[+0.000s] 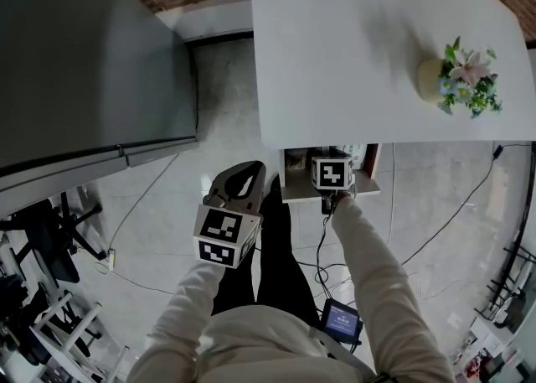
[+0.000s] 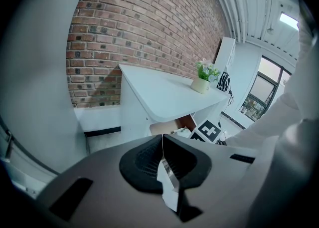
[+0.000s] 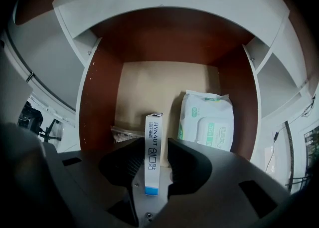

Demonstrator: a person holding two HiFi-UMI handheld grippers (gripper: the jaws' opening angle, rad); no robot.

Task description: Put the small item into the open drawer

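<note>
The right tongs (image 3: 153, 145) sit at the front of the open drawer (image 3: 97, 107) with their jaws parted. The slim white box (image 3: 153, 158) stands upright between them, with a gap at each pad. Just right of the box, 1 pack of wipes (image 3: 207, 122) lies in the drawer. The left tongs (image 2: 162, 144), well apart to the drawer's left, are closed and empty. The drawer hangs under the white desk (image 1: 360, 46).

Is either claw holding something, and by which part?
Nothing is gripped. A slim box stands with its lower half between the right gripper's parted jaws, over the open drawer. The left gripper is shut, empty.
</note>
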